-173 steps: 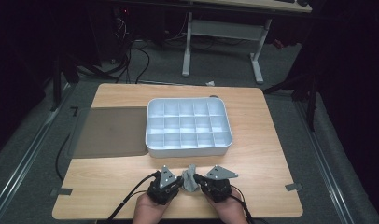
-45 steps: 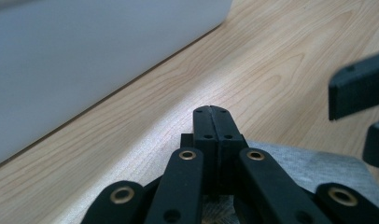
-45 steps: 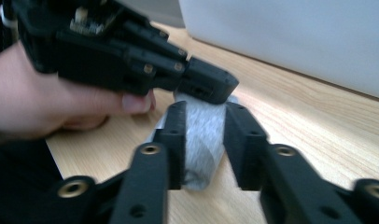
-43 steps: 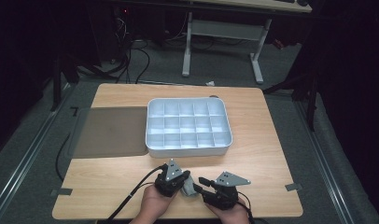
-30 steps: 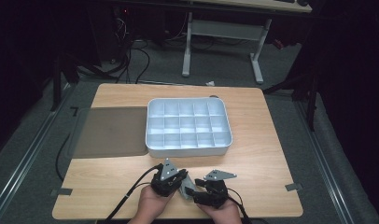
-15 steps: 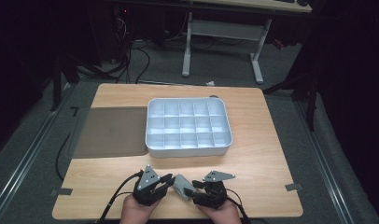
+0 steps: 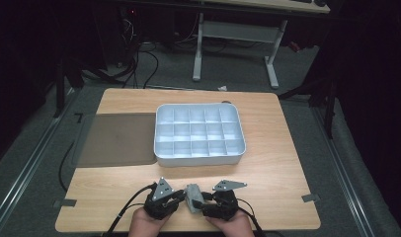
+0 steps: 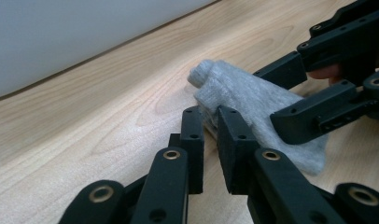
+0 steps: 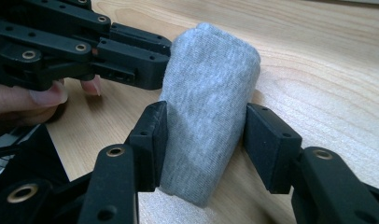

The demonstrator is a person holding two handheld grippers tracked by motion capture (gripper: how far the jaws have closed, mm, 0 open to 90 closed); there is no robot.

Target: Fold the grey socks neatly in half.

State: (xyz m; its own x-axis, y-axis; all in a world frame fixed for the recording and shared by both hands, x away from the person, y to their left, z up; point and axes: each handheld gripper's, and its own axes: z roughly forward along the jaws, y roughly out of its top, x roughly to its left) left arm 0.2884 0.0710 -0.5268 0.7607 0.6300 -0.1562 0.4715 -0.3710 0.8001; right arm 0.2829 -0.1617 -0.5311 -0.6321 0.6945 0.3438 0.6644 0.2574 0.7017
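Your right tongs (image 9: 204,126) grip a folded grey cloth (image 9: 207,98) across its width, both jaws pressed into it, at the near edge of the tabletop (image 7: 277,163). Your left tongs (image 8: 210,123) are nearly closed, jaws a sliver apart with their tips at the cloth's edge; you cannot tell whether they pinch any fabric. A white tray (image 7: 198,134) of small compartments sits well apart toward the middle, a dark mat (image 7: 117,140) touches its left side, and nothing lies between the cloth and the tray.
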